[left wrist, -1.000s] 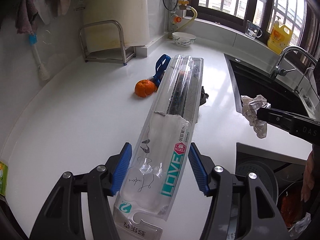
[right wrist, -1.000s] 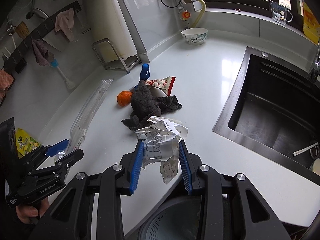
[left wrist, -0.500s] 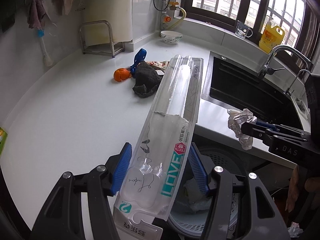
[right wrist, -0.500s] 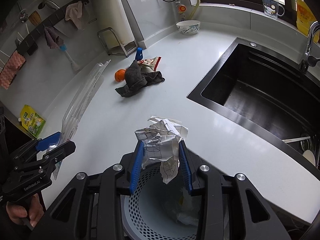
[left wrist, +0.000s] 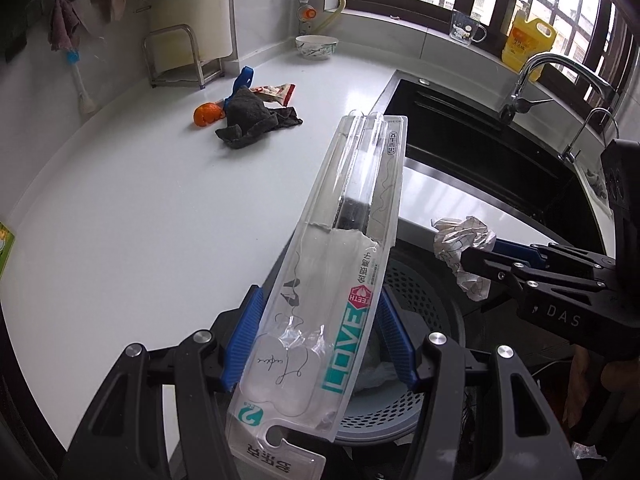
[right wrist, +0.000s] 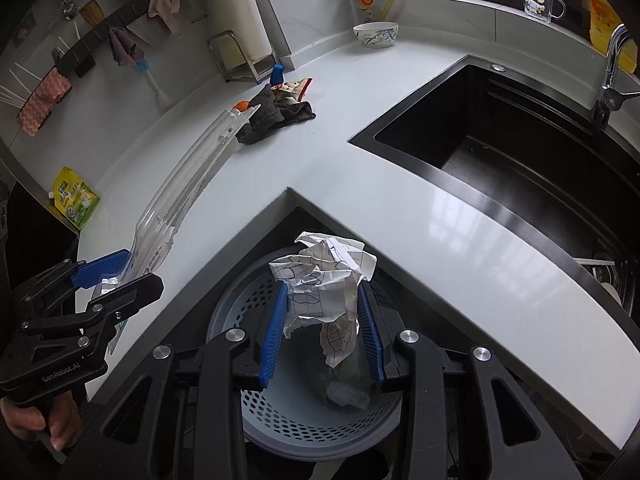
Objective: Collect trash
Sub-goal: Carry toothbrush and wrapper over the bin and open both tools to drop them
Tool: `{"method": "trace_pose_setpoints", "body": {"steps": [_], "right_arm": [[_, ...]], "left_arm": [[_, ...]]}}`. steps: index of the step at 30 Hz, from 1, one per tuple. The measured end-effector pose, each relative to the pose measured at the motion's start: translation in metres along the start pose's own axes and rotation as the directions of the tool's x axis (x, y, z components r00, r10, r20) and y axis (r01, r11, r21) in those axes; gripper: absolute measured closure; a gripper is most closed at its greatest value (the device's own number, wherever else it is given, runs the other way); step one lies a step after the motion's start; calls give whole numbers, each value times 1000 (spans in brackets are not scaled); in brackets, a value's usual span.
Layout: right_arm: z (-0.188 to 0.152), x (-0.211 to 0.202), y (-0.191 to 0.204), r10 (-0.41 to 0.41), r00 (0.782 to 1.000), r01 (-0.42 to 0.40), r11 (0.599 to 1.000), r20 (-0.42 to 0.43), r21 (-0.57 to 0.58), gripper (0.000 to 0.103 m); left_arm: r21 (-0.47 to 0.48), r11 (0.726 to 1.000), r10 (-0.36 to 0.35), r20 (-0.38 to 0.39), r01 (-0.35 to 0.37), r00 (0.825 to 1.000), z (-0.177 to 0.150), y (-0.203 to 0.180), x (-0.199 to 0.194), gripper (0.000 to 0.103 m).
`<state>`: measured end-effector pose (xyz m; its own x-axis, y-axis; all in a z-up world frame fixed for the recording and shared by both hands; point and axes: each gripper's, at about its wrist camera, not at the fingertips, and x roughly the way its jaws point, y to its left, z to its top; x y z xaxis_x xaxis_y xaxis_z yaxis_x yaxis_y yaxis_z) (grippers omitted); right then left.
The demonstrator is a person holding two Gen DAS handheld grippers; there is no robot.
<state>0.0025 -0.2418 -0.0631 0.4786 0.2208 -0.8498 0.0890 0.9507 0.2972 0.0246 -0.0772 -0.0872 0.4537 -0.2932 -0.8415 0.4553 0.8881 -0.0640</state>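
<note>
Presently, the right gripper clamps the crumpled paper and the left gripper clamps the plastic toothbrush package, both held above the perforated bin for release.

Right gripper clamps crumpled paper, seemingly above bin.

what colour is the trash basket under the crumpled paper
Pale blue-grey, perforated with holes: the trash basket shows best in the right wrist view.

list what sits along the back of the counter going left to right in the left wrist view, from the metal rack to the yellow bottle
metal rack → blue-patterned bowl → clear mug on the sill → yellow bottle by the window
</note>
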Motion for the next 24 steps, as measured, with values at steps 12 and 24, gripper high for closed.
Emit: {"method": "trace_pose_setpoints", "body": {"steps": [12,24], "right_arm": [[-37,29,-17,32,994,-35,999,-108,-28,69],[-62,73,-19,22,981,-32,998,-192,-48,68]], "left_arm": [[-52,998,27,-177,-37,984,-48,-26,45,46],[-130,986,70,-251,-105,965,-73,-18,80,46]]}}
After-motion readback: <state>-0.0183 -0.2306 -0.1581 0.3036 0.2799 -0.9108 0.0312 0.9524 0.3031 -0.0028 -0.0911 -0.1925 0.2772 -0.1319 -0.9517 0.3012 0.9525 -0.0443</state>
